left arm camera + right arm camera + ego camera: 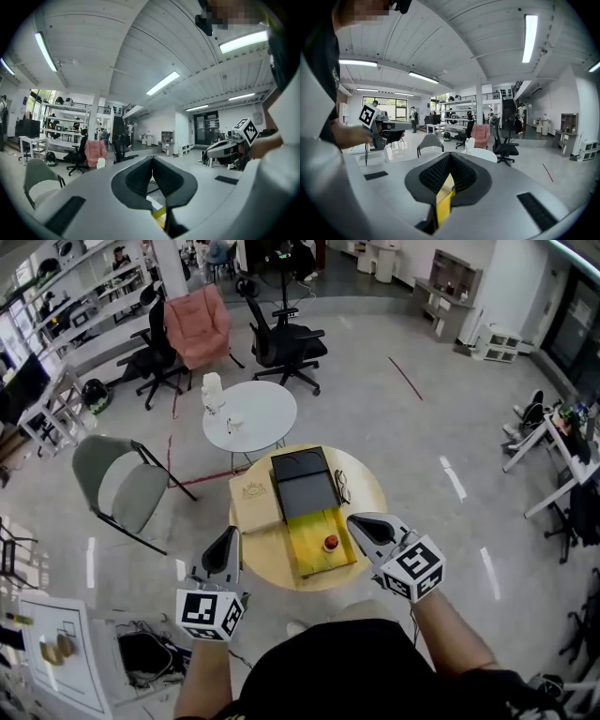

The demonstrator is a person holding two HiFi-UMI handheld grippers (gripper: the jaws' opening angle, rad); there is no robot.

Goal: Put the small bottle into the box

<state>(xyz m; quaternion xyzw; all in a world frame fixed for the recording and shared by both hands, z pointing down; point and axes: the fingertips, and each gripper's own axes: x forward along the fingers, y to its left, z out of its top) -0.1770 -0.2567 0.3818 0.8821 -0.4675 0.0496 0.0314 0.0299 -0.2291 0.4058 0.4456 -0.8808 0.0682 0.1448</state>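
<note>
Round table (367,488): small bottle (331,542) looks cap-up, just left of right gripper (354,519), box (302,482) beyond it; left gripper (230,534) farther; both closed, empty.

The left forearm (202,673) and right forearm (448,622) reach forward, well apart. The left gripper (228,542) and right gripper (364,524) point far, jaws together, holding nothing.

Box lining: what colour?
The box lining is yellow; the head view shows it best.
</note>
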